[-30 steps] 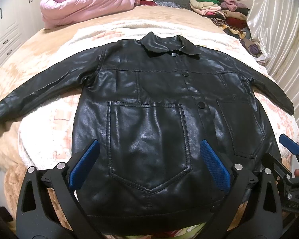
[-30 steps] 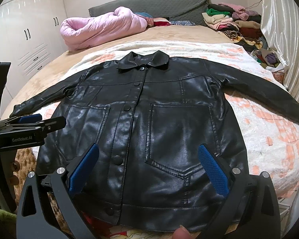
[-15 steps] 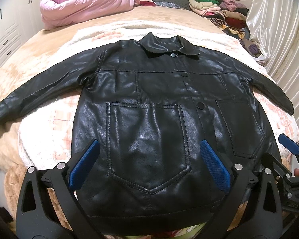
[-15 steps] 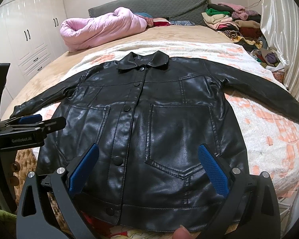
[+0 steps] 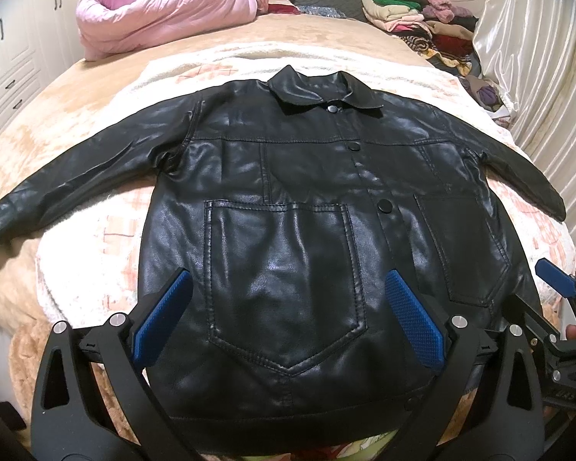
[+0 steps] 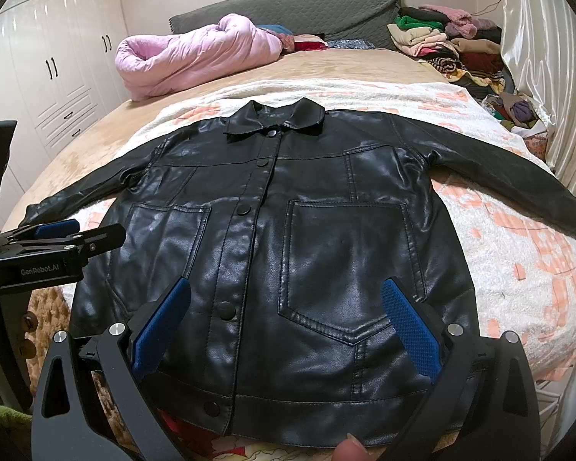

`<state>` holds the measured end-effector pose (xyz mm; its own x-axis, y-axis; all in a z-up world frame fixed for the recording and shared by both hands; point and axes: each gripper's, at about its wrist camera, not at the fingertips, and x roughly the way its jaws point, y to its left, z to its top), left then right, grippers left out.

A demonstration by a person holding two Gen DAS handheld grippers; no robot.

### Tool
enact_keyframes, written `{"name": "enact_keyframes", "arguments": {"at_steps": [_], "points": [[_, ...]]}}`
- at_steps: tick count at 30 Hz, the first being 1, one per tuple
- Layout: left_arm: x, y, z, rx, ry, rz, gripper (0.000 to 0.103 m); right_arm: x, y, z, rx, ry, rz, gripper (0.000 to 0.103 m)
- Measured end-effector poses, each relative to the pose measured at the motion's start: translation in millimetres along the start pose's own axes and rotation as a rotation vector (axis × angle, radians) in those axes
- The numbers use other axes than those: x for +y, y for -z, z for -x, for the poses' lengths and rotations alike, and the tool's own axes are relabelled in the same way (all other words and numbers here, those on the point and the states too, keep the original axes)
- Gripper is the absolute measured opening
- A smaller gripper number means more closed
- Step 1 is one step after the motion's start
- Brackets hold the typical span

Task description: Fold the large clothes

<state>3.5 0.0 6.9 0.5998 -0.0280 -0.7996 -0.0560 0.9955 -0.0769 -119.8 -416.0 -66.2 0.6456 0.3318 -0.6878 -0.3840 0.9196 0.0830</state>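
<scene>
Your left gripper [image 5: 288,315] is spread wide, its blue pads [image 5: 161,317] apart over the lower front of the black leather jacket [image 5: 307,230], framing the big patch pocket [image 5: 284,280] and grasping nothing. Your right gripper [image 6: 286,324] is released just the same, its pads either side of the other pocket [image 6: 349,265] near the hem. You can see each gripper from the other's camera, out beside the jacket's lower corners.

The jacket lies flat and face up, buttoned, collar [image 6: 274,117] away from you and both sleeves stretched out to the sides. It rests on a white and orange blanket [image 6: 518,238] over the tan bed [image 5: 76,115]. A fingertip [image 6: 349,449] shows at the hem's near edge.

Farther off, a pink quilt [image 6: 196,57] is bundled near the grey headboard [image 6: 288,7], a pile of clothes [image 6: 449,42] sits by the curtain [image 6: 545,57], and white wardrobes [image 6: 57,57] stand to the left.
</scene>
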Motion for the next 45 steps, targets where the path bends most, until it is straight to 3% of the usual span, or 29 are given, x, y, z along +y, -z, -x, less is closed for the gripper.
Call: {"name": "enact_keyframes", "arguments": {"at_steps": [23,45], "points": [[4,-5,-3,-0.004,-0.008,0.011,0.094,-2,-6,-5,-0.001,0.002,-0.002,0.099],[23,-59,-31,0.023,-0.011,0.053,0.094,0,-83,-28,-0.035,-0.009,-0.013,0.099]]}}
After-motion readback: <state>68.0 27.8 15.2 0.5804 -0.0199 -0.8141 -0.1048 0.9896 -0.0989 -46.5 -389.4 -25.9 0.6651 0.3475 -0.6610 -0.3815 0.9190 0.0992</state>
